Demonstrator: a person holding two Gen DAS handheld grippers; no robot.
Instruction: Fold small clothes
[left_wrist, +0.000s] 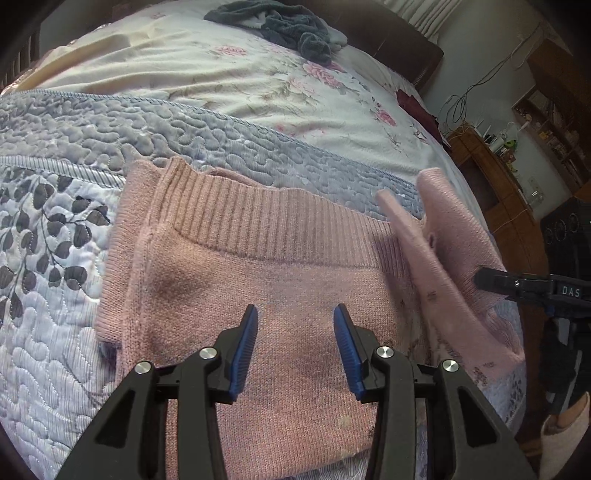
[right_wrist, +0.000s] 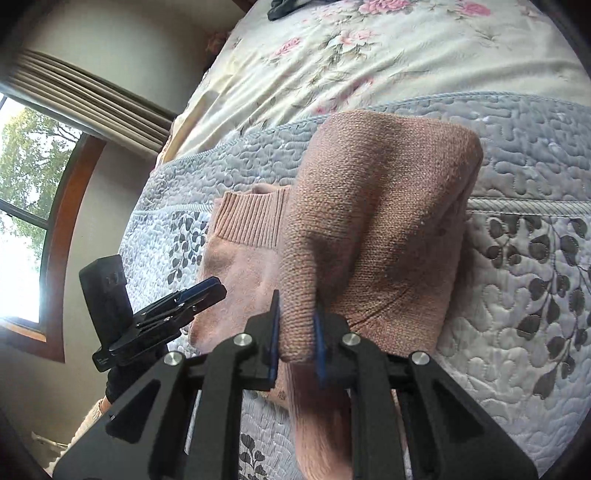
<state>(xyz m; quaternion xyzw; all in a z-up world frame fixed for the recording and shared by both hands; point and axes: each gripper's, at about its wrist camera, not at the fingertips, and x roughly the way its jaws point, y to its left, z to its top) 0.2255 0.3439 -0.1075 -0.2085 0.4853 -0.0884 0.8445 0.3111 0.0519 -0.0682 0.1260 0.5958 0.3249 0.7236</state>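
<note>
Sweater (left_wrist: 258, 280): pink knit, lying on the bed (left_wrist: 55, 369), right under and in front of the left claw.
Left claw (left_wrist: 295, 347): spread wide, holding nothing, hanging just above the flat part of the sweater.
Right claw (right_wrist: 297, 343): squeezed tight on a bunch of the sweater's knit, lifting that side up off the bed.
Lifted part (left_wrist: 454, 258): off to the right of the left claw, tilted up and a bit blurry.
Step, I think: bringing the lifted side over onto the flat part to make a fold.
What could go wrong: the thick knit may slip out of the right claw, since only a small bunch is pinched.
Also: nothing pins the flat part down, so a pull could drag the whole sweater and crumple it.
Also: the fold may land crooked if the lifted side twists.
</note>
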